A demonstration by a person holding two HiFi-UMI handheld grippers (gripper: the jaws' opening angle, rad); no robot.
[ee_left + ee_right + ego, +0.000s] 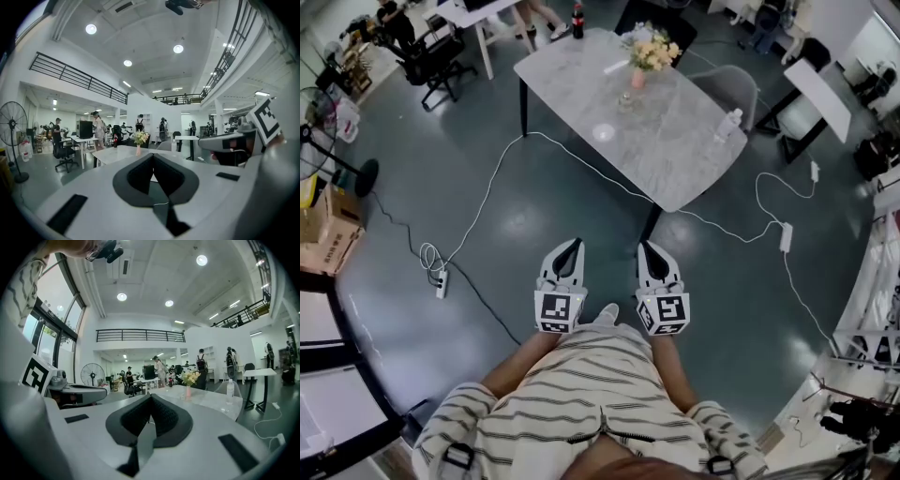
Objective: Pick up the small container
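Note:
A grey marble table (675,141) stands a few steps ahead of me. On it are a vase of flowers (649,54), a small clear container (625,98) next to the vase, a round white dish (603,132) and a plastic bottle (728,124) near the right edge. My left gripper (575,246) and right gripper (647,247) are held side by side at waist height over the floor, pointing at the table and far short of it. Both are shut with nothing between the jaws. The flowers (139,138) show above the left gripper (153,155); the flowers (190,378) and bottle (229,390) lie right of the right gripper (151,397).
White cables run across the dark floor to a power strip (442,281) at the left and another (786,236) at the right. A grey chair (733,86) stands behind the table. Cardboard boxes (326,239) and a standing fan (342,173) are at the left; people stand at desks beyond.

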